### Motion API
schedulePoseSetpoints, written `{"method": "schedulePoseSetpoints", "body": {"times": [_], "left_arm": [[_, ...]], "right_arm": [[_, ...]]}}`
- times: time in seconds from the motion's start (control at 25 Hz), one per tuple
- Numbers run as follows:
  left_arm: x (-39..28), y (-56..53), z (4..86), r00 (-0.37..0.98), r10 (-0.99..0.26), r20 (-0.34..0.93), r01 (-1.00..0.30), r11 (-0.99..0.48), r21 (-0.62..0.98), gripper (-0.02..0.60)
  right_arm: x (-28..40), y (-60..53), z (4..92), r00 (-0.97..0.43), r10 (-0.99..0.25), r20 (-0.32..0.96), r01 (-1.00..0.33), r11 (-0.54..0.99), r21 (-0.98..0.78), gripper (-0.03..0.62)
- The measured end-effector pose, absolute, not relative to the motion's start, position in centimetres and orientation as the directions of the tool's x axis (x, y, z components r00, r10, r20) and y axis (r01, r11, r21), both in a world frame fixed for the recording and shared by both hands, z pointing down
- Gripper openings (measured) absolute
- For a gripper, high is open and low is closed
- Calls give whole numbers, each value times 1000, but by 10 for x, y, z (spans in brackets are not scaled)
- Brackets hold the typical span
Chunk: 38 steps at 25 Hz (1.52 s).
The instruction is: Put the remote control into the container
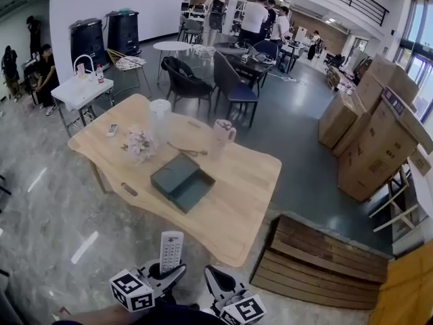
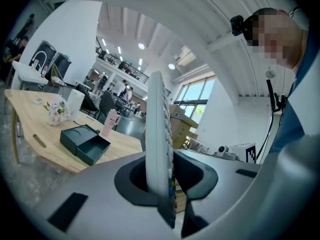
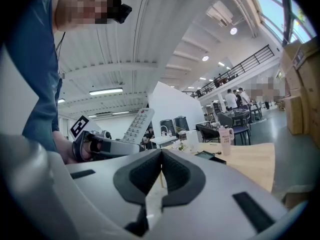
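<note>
A white remote control (image 1: 171,251) stands upright in my left gripper (image 1: 164,271), which is shut on its lower end, low in the head view and short of the table's near edge. In the left gripper view the remote (image 2: 159,134) rises edge-on between the jaws of the left gripper (image 2: 160,184). The container, a dark green open box (image 1: 180,180) with its lid beside it, lies in the middle of the wooden table (image 1: 237,208); it also shows as the box (image 2: 84,141). My right gripper (image 1: 218,284) (image 3: 161,176) is shut and empty beside the left one.
On the table stand a pink tumbler (image 1: 222,135), a flower bunch (image 1: 139,143), a white jar (image 1: 160,110) and a small white item (image 1: 111,130). Chairs (image 1: 233,87) stand behind it. A wooden pallet (image 1: 325,263) and cardboard boxes (image 1: 379,134) lie to the right. People stand far off.
</note>
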<state>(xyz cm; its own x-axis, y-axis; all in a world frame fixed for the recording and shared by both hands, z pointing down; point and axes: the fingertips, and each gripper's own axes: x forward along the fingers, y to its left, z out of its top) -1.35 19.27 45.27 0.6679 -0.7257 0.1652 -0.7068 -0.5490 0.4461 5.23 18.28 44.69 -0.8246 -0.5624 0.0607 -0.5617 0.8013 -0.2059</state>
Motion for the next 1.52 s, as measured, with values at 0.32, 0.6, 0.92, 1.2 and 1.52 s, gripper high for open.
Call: {"method": "schedulePoseSetpoints", "body": {"times": [0.32,0.6,0.92,1.2,1.52], "left_arm": [[-29,129,464,691,-706,155,-683,-567,461,87],[-63,28,476,746,-646,165,-636,-615,466,87],[-101,-76,513,806,-553,210,-574,-645,504,87],[-106,-121,560,832,-474,289,-548,-617,565,87],[-87,-164,619,808,-408,426,-589,-575,567,87]], "right_arm": [[42,124,461,-806,-583,99,-590,783,-197,17],[9,34,467,-760,-633,149,-650,735,-192,17],[-20,-50,471,-661,-725,193,-750,635,-185,17],[-23,-79,478,-609,-763,218,-793,578,-191,17],[4,-92,492,-584,-777,235,-811,548,-206,17]]}}
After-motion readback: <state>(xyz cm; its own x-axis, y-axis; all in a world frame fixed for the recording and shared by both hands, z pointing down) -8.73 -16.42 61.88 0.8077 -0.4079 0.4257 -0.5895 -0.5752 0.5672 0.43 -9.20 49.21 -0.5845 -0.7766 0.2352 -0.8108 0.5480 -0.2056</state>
